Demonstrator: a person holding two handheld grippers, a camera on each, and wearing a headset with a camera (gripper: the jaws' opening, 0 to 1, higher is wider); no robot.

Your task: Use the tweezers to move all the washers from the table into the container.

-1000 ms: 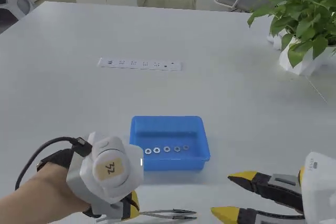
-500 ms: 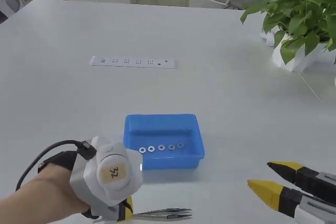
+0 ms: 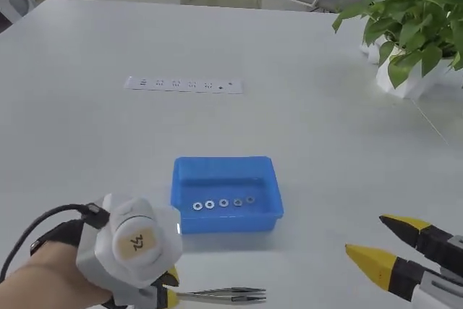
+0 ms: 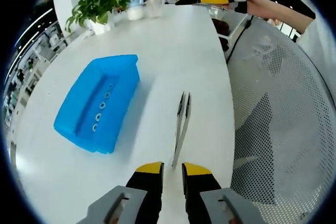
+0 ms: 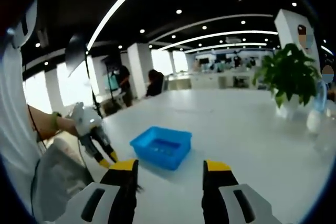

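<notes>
Tweezers [image 4: 181,124]: lie flat dead ahead of the left gripper [image 4: 173,169], butt end just off its narrowly parted, empty jaws, long axis in line with them, well apart from the wide-spread right gripper [image 3: 364,234], with the washers [image 4: 100,114] in the blue container [image 4: 125,95] ahead-left.

The table [image 3: 325,142] is smooth, matt white. At lower centre, the container [image 3: 228,222] is blue plastic with a slight sheen, and the washers [image 3: 223,203] in it are bright metal. The tweezers [image 3: 221,295] are polished grey metal. The left claw [image 4: 173,167] and right claw [image 3: 366,234] have matt yellow plastic tips on black.
</notes>
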